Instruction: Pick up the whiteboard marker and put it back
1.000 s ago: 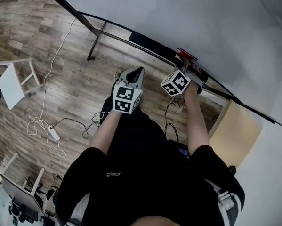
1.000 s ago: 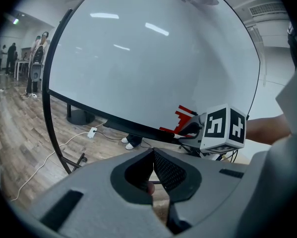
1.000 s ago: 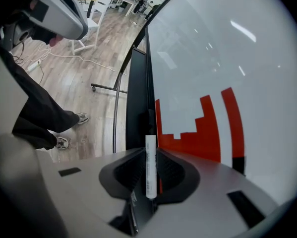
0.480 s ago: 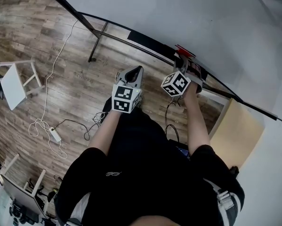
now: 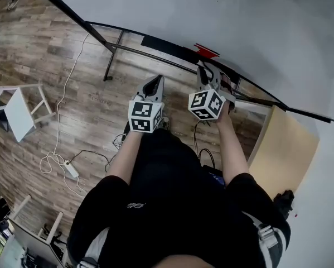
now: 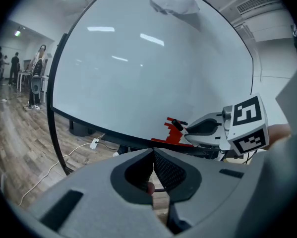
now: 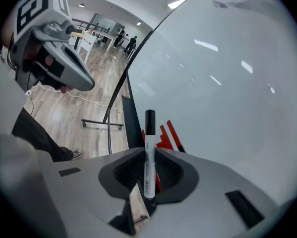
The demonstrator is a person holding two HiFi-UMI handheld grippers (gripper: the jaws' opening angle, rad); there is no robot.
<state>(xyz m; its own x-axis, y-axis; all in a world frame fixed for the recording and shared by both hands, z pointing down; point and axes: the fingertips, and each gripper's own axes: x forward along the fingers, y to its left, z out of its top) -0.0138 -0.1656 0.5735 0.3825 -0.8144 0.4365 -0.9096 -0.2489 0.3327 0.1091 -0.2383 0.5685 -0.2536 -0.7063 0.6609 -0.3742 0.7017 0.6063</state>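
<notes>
Marker (image 7: 149, 133), one, sits between two lately opening right gripper (image 7: 149, 155) fingers (image 7: 172, 171).

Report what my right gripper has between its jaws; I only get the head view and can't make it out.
Observer: The right gripper is shut on a whiteboard marker with a white barrel and a black cap. Its jaws have just been opening a little, with the marker between them.
Operator: Give me the cap's direction.
Observer: The capped end sticks out beyond the jaw tips, with the whiteboard behind it.
Operator: Check the left gripper too.
Observer: The left gripper has its jaws together, with nothing in them.
</notes>
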